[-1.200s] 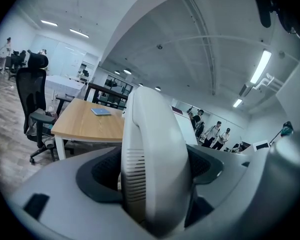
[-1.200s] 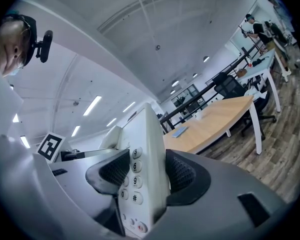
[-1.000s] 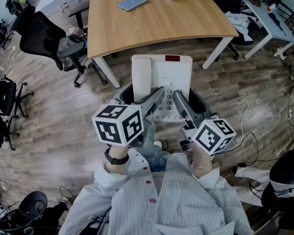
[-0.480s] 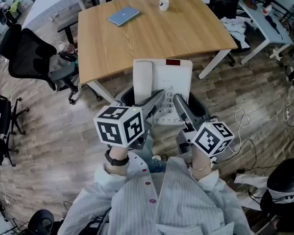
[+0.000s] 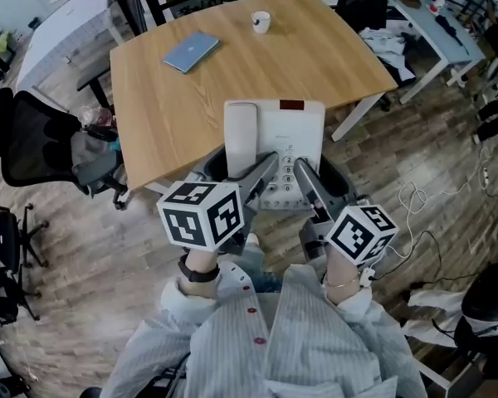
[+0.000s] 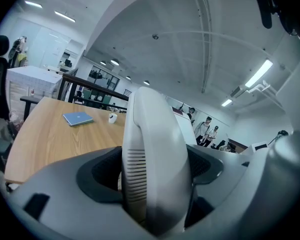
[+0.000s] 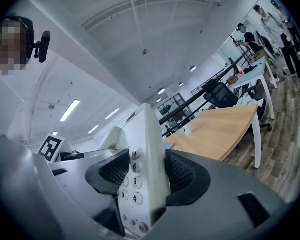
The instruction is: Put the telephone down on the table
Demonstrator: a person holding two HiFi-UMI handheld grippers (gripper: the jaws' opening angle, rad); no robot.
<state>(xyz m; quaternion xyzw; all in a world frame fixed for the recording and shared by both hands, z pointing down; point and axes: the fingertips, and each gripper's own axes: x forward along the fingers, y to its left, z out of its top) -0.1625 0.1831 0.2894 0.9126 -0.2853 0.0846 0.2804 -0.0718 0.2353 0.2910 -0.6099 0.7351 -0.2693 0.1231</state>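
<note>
- Left tongs (image 5: 264,166) clamped on telephone (image 5: 275,127), handset side.
- Right tongs (image 5: 303,171) clamped on its keypad side.
- Telephone held at wooden worktop's (image 5: 232,65) near edge.

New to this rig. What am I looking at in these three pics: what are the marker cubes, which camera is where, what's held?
No robot here: a person holds a two-jaw gripper in each hand. The marker cubes are part of the grippers. The head view is from a camera on the person's head, looking down; the other two ride on the grippers and look along their jaws. The left gripper is shut on the handset side of a white telephone; the right gripper on its keypad side. Ahead stands a wooden table with a blue notebook and a white cup.
</note>
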